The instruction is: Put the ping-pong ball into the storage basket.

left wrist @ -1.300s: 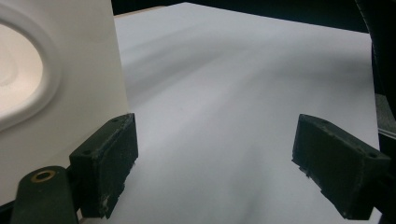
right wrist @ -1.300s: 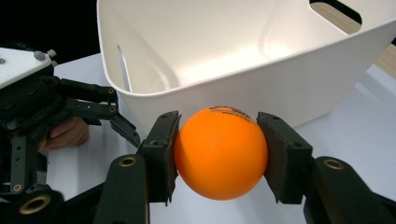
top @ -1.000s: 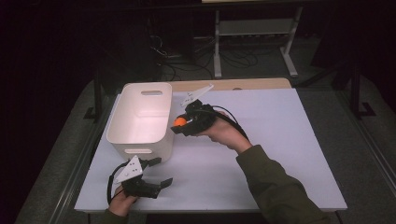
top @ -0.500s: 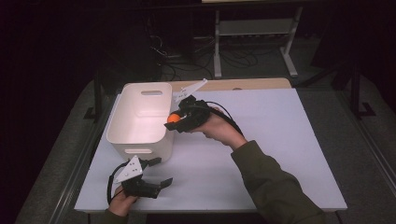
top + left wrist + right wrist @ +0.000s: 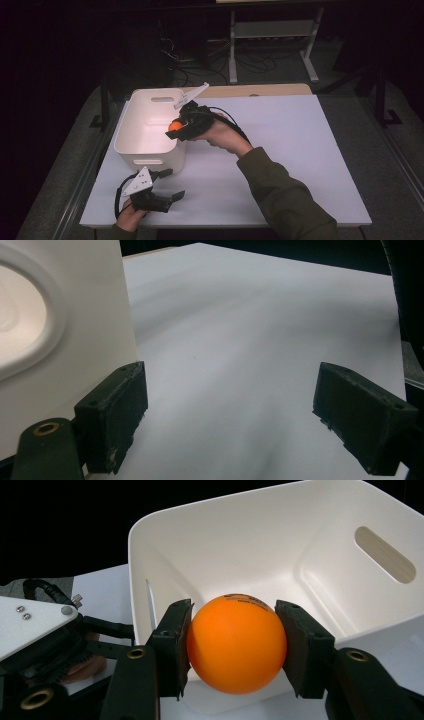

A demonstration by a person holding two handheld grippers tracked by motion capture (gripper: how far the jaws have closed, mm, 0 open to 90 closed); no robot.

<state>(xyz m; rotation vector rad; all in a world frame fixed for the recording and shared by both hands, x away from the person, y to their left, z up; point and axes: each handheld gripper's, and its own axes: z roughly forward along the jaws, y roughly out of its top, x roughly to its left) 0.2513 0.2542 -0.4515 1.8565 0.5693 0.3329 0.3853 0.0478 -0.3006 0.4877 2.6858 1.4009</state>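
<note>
Right gripper jaws clamped on a smooth round orange ball, held above the near rim of the white plastic bin with oval handle cutouts, which stands on the white worktop. Left gripper jaws apart with nothing between them, low over the worktop just beside the bin's outer wall, well apart from the right gripper.

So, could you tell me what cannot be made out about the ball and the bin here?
- Orange ball: its small dark print curves over the top in the right gripper view; unreadable.
- White bin: its floor hides behind the ball there.
- Right gripper: in the high view, its jaws are too small to judge.
</note>
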